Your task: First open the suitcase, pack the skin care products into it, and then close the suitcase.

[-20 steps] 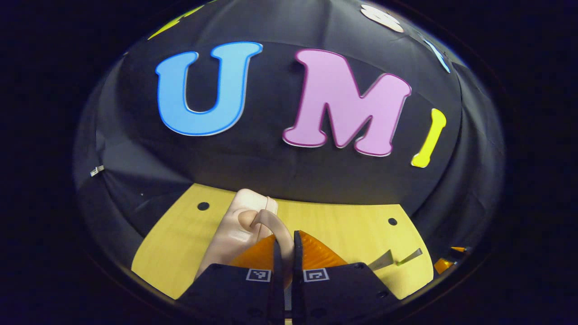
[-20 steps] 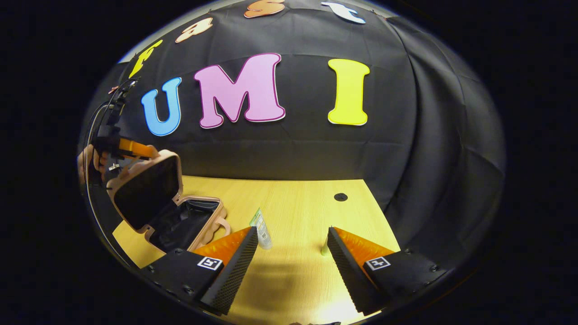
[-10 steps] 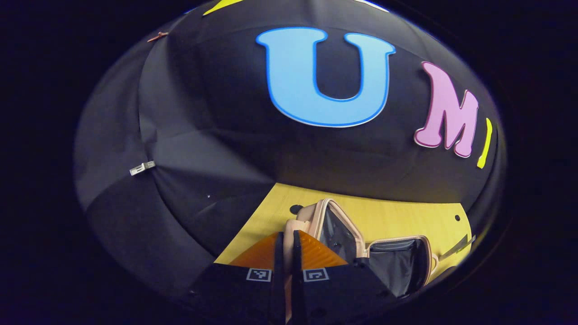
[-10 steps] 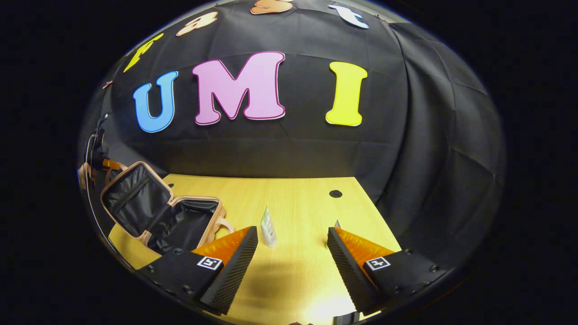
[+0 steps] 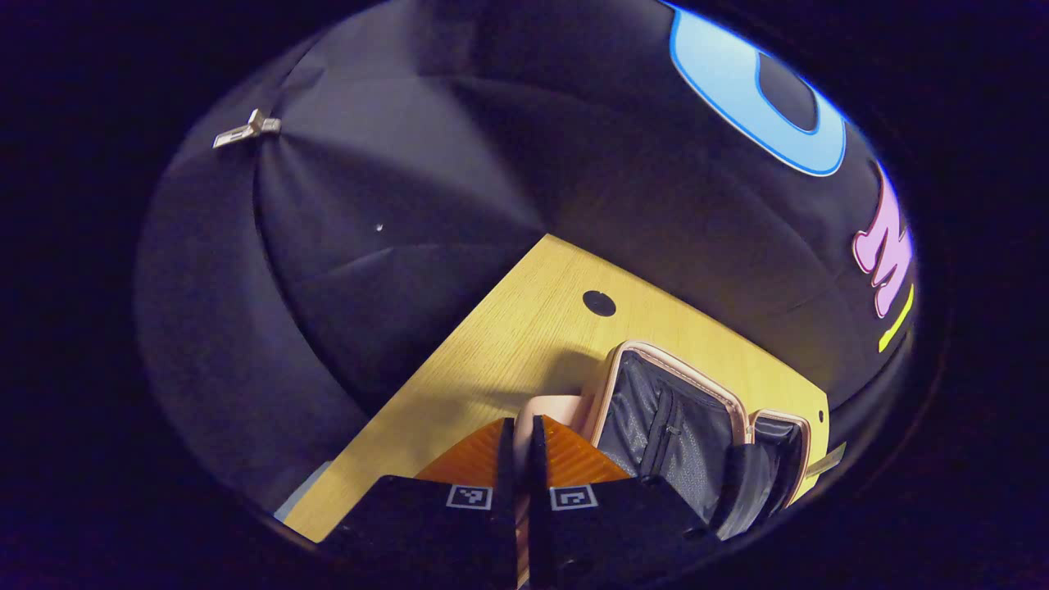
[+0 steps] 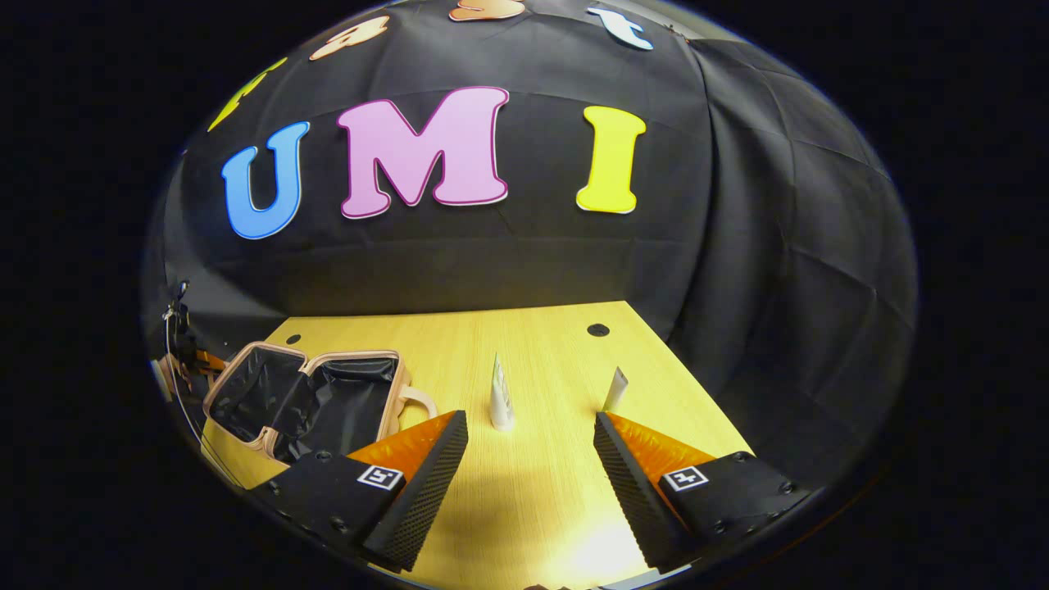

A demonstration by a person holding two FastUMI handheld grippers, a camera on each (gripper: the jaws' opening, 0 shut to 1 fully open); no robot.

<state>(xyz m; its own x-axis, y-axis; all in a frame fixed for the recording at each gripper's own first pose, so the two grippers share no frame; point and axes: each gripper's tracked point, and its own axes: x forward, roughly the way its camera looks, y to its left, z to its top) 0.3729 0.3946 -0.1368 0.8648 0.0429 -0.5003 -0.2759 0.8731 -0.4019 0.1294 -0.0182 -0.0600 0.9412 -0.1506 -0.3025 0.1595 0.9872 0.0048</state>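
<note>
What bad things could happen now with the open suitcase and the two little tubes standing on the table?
1. The two tubes stand upright on their caps, so a nudge from the open right gripper might tip them over.
2. The left gripper looks closed on the lid edge of the suitcase; a tug could drag the case across the table.
3. The case sits near the table's edge and could slide off.
</note>
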